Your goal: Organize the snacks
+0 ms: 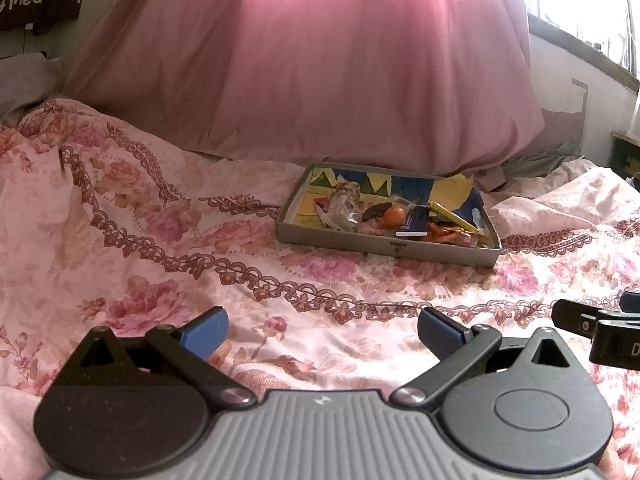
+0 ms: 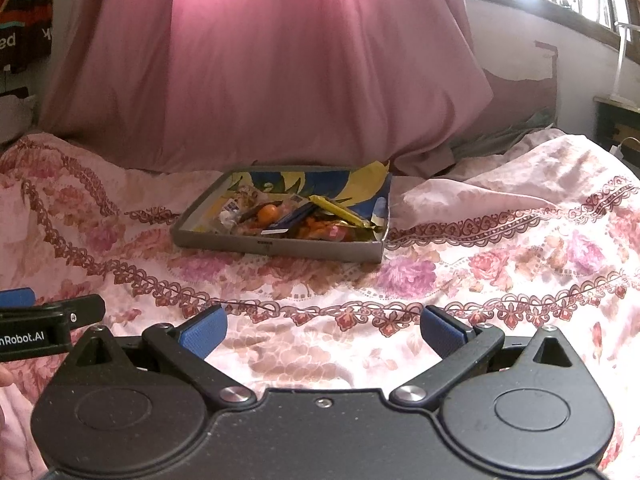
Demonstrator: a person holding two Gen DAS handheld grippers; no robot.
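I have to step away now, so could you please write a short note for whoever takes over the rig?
Left gripper: open, empty, low over the floral bedspread.
Right gripper: open, empty, beside it.
Shallow box lies ahead of both on the bed, with the snacks heaped loosely inside: an orange fruit, a yellow wrapper, a dark blue packet.
Done: nothing visibly sorted.
Left: pick and arrange the snacks.

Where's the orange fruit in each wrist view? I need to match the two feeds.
Left wrist: the orange fruit sits right of centre, mid-height, in the middle of the snack tray.
Right wrist: the orange fruit sits left of centre, mid-height, in the tray's left half.
Shared landmark: the yellow snack bar, just right of the fruit.
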